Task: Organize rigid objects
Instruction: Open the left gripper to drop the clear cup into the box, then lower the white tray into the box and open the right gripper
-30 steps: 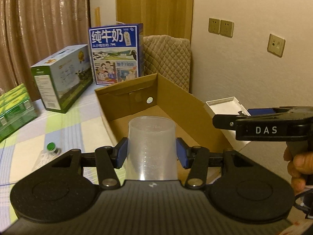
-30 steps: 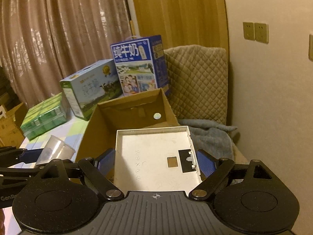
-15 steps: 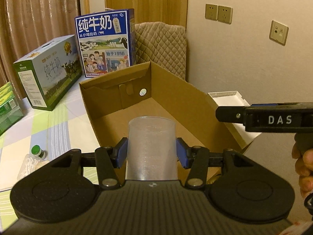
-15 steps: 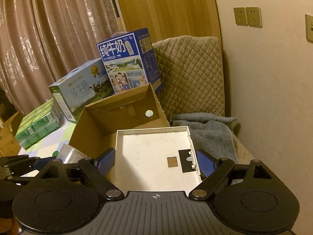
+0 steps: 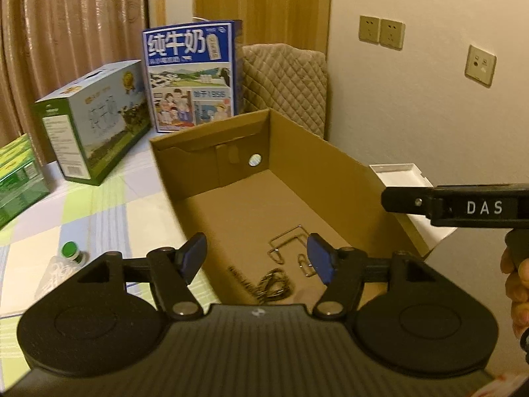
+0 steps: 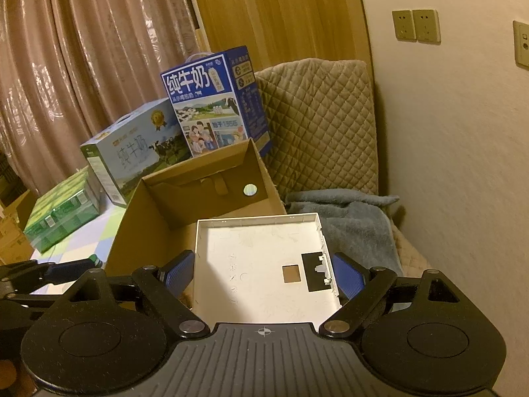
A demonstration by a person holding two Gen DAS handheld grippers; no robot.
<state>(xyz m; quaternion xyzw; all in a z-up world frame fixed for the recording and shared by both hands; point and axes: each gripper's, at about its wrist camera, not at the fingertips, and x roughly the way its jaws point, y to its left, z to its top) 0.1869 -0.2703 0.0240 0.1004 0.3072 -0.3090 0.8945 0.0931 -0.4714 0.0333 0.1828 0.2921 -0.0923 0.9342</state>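
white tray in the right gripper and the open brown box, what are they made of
White tray: likely hard plastic, matte and scuffed, with thin moulded walls and clip tabs. Open brown box: corrugated cardboard, matte, with folded flaps and raw cut edges.

Warm, dim indoor light falls on a cream plaster wall (image 5: 413, 106) carrying a pair of beige sockets (image 5: 382, 32) and a single outlet plate (image 5: 480, 65). Pinkish-brown curtains (image 6: 82, 66) hang in folds along the left side, meeting a wood-grain panel (image 6: 281, 13) at the corner. Beside the wall stands a chair with a quilted tan cover (image 6: 320, 122) — a grey blanket (image 6: 350, 218) is crumpled on its seat. A pastel checked cloth (image 5: 82, 211) covers the surface.
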